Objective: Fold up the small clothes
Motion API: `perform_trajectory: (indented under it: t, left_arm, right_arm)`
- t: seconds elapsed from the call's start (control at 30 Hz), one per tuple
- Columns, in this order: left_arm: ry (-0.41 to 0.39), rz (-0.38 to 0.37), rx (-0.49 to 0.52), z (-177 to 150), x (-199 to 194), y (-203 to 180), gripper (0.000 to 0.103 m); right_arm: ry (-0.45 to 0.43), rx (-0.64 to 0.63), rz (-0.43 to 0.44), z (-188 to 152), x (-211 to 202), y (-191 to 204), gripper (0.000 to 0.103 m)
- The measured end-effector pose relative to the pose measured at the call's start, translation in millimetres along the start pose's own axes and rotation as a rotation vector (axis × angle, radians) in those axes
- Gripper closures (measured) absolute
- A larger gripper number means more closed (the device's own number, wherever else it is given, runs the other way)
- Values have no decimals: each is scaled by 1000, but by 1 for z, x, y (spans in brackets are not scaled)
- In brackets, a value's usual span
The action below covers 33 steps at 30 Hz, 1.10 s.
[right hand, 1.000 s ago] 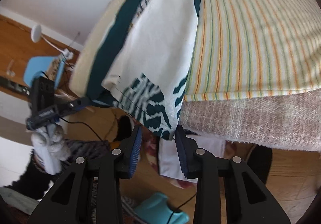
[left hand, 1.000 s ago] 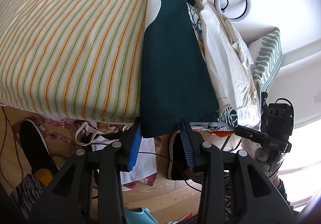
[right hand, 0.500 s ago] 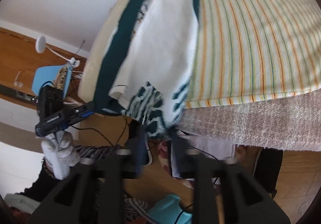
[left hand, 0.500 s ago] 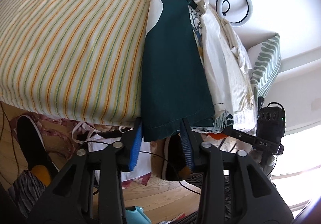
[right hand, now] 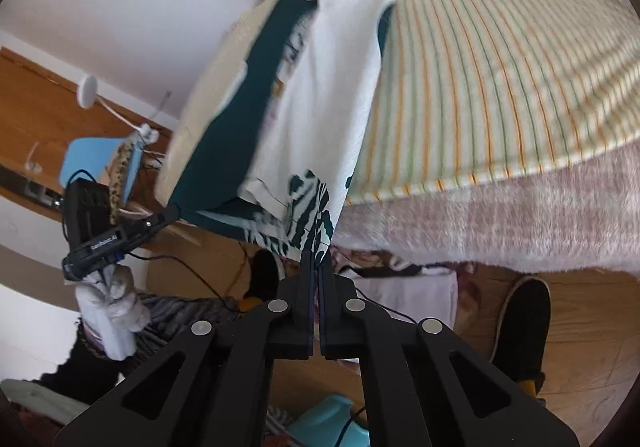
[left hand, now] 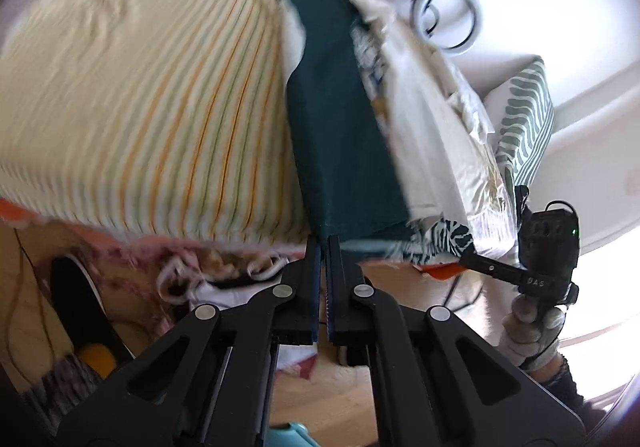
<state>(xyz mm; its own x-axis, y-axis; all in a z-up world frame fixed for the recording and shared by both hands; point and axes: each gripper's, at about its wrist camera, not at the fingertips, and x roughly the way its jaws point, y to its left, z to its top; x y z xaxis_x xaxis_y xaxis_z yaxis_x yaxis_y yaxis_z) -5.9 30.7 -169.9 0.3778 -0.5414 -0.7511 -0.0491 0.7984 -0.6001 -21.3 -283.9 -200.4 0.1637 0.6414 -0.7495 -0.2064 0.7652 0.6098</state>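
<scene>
A small garment lies on the striped bed, dark green (left hand: 340,135) on one side, white with a green leaf print (right hand: 320,119) on the other, its hem hanging over the bed's near edge. My left gripper (left hand: 323,243) is shut on the dark green hem corner. My right gripper (right hand: 318,247) is shut on the printed hem corner (right hand: 312,207). Each gripper shows in the other's view, the right one (left hand: 544,247) at right, the left one (right hand: 100,223) at left.
The striped bed cover (left hand: 152,107) spreads wide beside the garment. A ring light (left hand: 446,19) lies at the far side. A green patterned pillow (left hand: 524,127) sits at right. Shoes (right hand: 520,327), cables and cloth lie on the wooden floor below.
Both grippers have moved in to the hem and closed on it, from open to shut. The views have shifted and blurred with motion.
</scene>
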Motion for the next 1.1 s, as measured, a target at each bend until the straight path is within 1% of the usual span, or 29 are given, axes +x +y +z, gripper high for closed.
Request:
perform_trajectory:
  t: [0.1,0.13,0.2,0.23,0.27,0.3,0.33,0.37,0.43,0.5,0.57,0.6,0.63,0.67,0.7,0.73,0.77,0.83,0.87,0.97,1.1]
  left_arm:
    - [13,0,-11,1,2,5,103]
    - [9,-5,-11,0,-1,5,103]
    - [-7,-16,-2,1,-8,6,102]
    - [-8,-11,0,2,-9,6,90]
    - [-6,-8,-5,3,-10,8,69]
    - [-10,-12,-16,3,-11,10,60]
    - [-16,-16,-30,4,-12,12,53]
    - [-9,-24,-46,5,-11,14,53]
    - [6,-52,-62,7,-10,16,53]
    - [8,-38,-69,12,-6,15,53]
    - [28,-31,-77,16,2,14,53]
    - [42,-37,-85,17,5,14,53]
    - [57,-49,-93,17,9,14,59]
    - [77,-56,-98,17,13,13,73]
    - [91,-57,-99,17,16,13,80]
    - [101,-55,-99,16,18,12,87]
    - [99,-47,-103,16,17,11,93]
    - [84,-39,-111,15,15,11,99]
    - [75,-51,-118,15,12,10,101]
    - [48,-78,-118,20,2,5,102]
    - [7,-91,-81,38,-12,-10,102]
  right_arm:
    - [3,-23,-11,-1,1,2,103]
    - [0,-41,-10,0,-1,4,99]
    - [-8,-57,-2,2,-5,9,98]
    - [-9,-56,4,3,-7,8,92]
    - [-13,-46,13,4,-9,5,74]
    - [-21,-34,23,5,-11,1,64]
    - [-24,-26,31,6,-12,-1,50]
    - [-22,-16,35,8,-11,-4,50]
    - [-20,0,46,10,-12,-9,50]
    - [-12,24,55,15,-8,-12,50]
    - [6,36,44,20,0,-13,50]
    - [12,39,46,21,2,-14,53]
    - [22,45,55,23,6,-13,57]
    - [28,47,62,24,8,-11,65]
    - [40,48,72,26,10,-10,71]
    - [52,52,75,27,13,-8,83]
    - [68,56,79,27,17,-7,96]
    - [67,47,91,27,17,-3,98]
    - [61,35,92,27,16,0,101]
    - [21,16,101,29,11,7,102]
    - [-39,72,154,40,-1,1,102]
